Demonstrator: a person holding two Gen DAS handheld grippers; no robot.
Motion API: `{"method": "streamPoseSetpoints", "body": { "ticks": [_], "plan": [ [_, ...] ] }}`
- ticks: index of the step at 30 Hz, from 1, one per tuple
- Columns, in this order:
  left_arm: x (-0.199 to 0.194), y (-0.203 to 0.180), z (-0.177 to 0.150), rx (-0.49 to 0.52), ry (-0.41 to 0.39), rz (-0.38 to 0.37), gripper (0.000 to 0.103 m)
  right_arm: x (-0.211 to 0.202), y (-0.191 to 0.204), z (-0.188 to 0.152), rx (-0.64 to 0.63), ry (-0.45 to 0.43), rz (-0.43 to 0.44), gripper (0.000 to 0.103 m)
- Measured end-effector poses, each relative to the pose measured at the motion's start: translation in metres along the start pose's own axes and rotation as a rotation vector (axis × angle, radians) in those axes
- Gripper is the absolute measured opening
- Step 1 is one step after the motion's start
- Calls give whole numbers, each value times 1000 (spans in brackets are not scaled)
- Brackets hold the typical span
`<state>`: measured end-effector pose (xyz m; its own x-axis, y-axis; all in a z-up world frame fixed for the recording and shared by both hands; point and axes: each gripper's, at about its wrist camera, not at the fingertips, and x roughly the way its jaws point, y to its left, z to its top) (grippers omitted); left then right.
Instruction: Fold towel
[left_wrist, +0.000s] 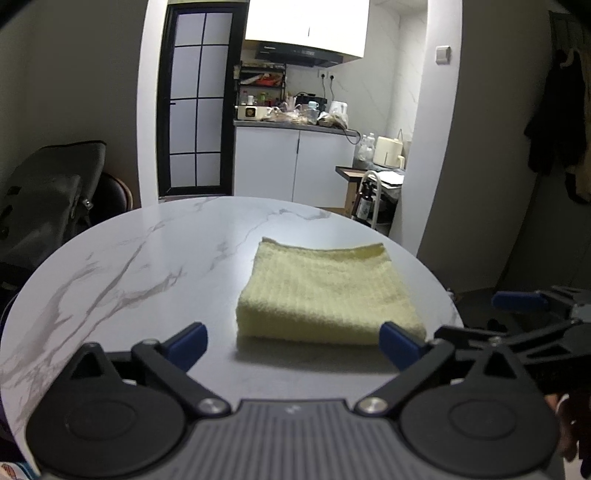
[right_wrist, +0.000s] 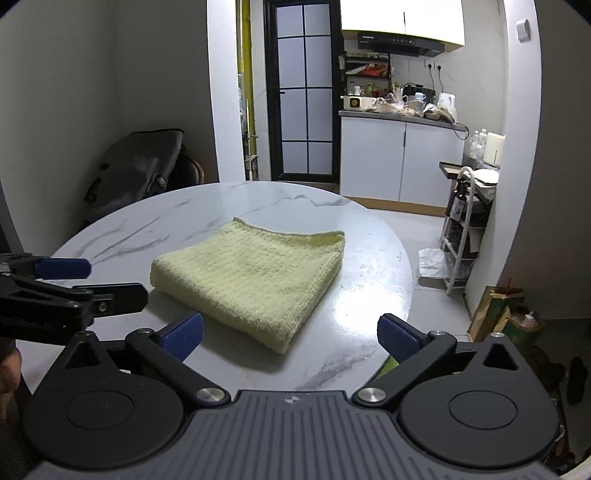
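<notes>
Pale yellow waffle-weave towel (right_wrist: 251, 275) folded into a thick square, lying flat on the round marble tabletop (right_wrist: 155, 225).

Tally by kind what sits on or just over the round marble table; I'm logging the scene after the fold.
Folded pale yellow waffle-weave towel: 1, lying flat on the white marble round table
Black gripper with blue fingertip pads: 2, left gripper and right gripper, both open and clear of the towel
Total: 3

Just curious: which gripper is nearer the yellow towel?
Hard to call, perhaps left. The left gripper hangs open at the towel's near edge; the right gripper open by its near corner.
</notes>
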<state>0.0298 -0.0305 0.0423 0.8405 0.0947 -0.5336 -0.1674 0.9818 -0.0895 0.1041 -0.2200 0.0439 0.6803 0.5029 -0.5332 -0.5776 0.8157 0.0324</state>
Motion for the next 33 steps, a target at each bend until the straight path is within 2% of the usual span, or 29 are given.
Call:
{"method": "streamPoseSetpoints", "body": {
  "ticks": [6,19,22,27,33],
  "plan": [
    [-17,-4,-7,19,-16,-31,103,-15,6,-6,2,-10,-3,103],
    [-20,-6,-37,43,6,-30,103,-22,8,-32,11,-12,14,103],
    [-17,-4,-43,25,12,-31,103,-24,7,-37,23,-33,17,103],
    [-19,2,-53,-40,32,-35,103,-25,9,-46,1,0,26,103],
    [-20,-1,-59,-11,44,-19,103,-25,8,-55,19,-8,41,103]
  ]
}}
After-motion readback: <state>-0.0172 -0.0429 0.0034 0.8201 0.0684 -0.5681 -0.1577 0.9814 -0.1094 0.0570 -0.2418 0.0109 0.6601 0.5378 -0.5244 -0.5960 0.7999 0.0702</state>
